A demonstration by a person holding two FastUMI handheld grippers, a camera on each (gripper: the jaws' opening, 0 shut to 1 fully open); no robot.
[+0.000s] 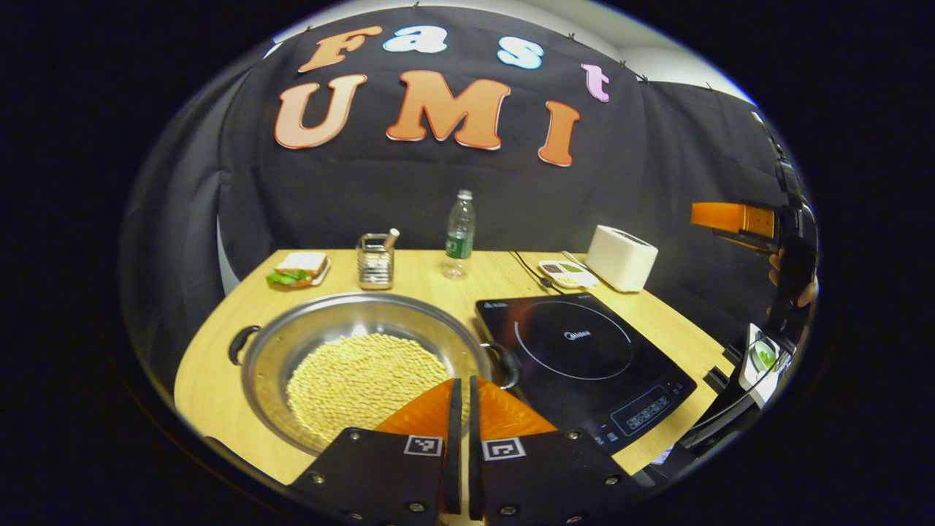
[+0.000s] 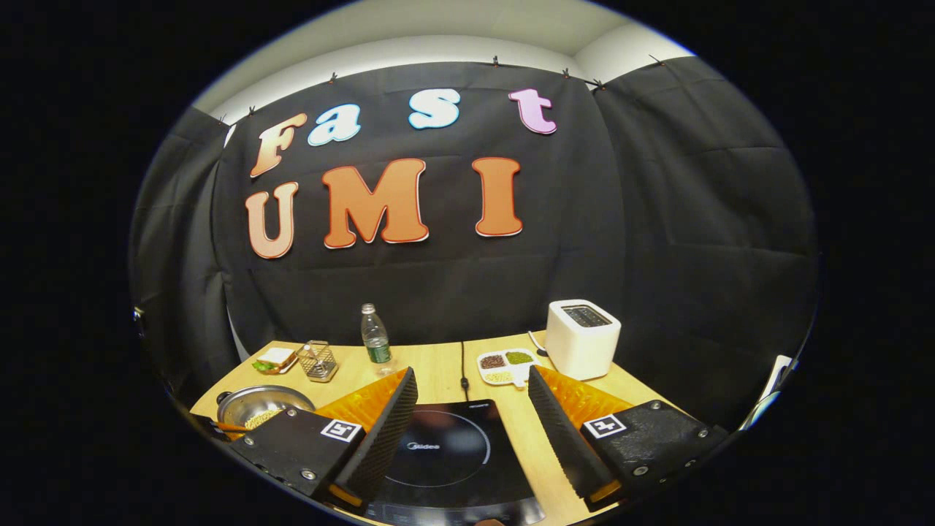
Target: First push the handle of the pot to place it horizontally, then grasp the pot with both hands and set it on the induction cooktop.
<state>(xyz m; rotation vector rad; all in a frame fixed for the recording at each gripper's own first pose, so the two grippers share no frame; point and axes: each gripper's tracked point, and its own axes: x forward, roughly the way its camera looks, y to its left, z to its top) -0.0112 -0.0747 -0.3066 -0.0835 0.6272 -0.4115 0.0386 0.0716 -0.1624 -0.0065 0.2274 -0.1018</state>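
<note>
A wide steel pot (image 1: 350,329) holding yellow grains stands on the wooden table (image 1: 219,365), left of the black induction cooktop (image 1: 584,351). Its two black handles lie level, one at the left (image 1: 241,342) and one at the right (image 1: 508,363) close to the cooktop. My left gripper (image 1: 462,391) is shut with nothing in it, tips just above the pot's near right rim, beside the right handle. My right gripper (image 2: 471,383) is open above the cooktop (image 2: 445,453); the pot (image 2: 259,405) lies to its far left. In the left gripper view the right gripper (image 1: 738,219) hangs at the far right, held by a hand.
Along the back of the table stand a sandwich on a plate (image 1: 299,269), a wire holder (image 1: 375,261), a water bottle (image 1: 459,235), a small divided dish (image 1: 567,273) and a white toaster (image 1: 621,257). A black cord (image 1: 529,269) runs to the cooktop.
</note>
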